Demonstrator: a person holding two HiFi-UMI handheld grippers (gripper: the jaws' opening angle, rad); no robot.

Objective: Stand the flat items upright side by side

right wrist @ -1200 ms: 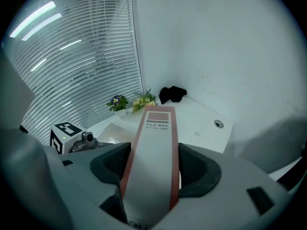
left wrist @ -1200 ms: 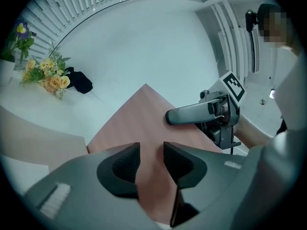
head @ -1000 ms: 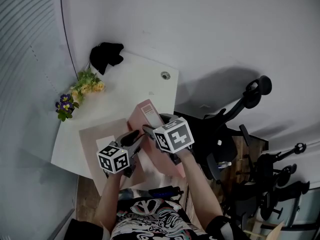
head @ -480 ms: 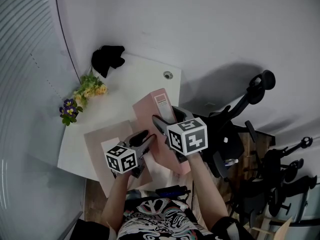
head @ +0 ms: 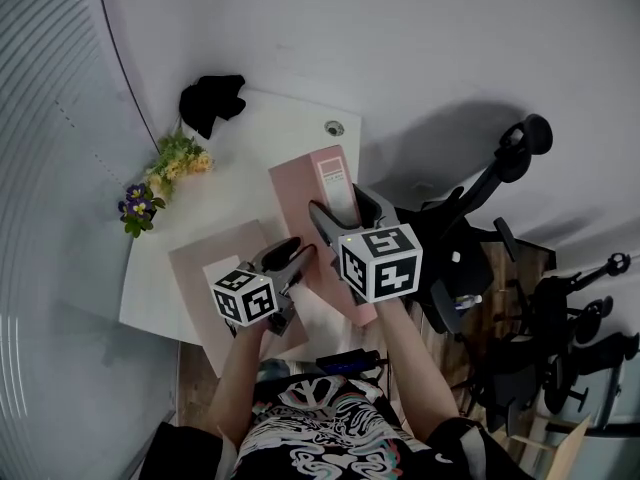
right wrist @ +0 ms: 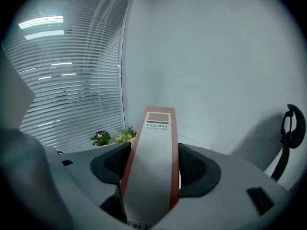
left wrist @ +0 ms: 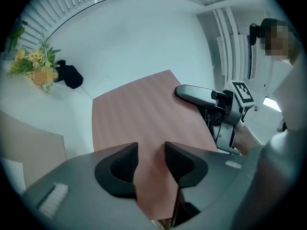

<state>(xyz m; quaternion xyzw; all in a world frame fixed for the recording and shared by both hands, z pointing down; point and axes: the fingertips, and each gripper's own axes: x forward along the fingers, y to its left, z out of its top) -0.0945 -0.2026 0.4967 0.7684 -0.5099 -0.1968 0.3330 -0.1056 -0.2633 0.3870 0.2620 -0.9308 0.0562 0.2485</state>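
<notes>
Pink file box [head: 318, 208] stands tilted over the near part of the white table [head: 270, 138], its labelled spine facing up and away from the person. The right gripper [head: 345, 213] is clamped across that spine, 1 pad on each side, as the right gripper view shows with the spine running up between its jaws [right wrist: 153, 164]. The left gripper [head: 295, 258] meets the box lower down at the table's near edge. Its 2 jaws have just been opening a little, yet a pink panel of the box still fills the gap between both pads. Whether the box's lower end touches the table cannot be told. Beside it, a beige flat folder [head: 205, 268] lies on the table's near left part. Flowers [head: 180, 158] sit along the table's left edge and a black bundle [head: 210, 103] at its far corner.
</notes>
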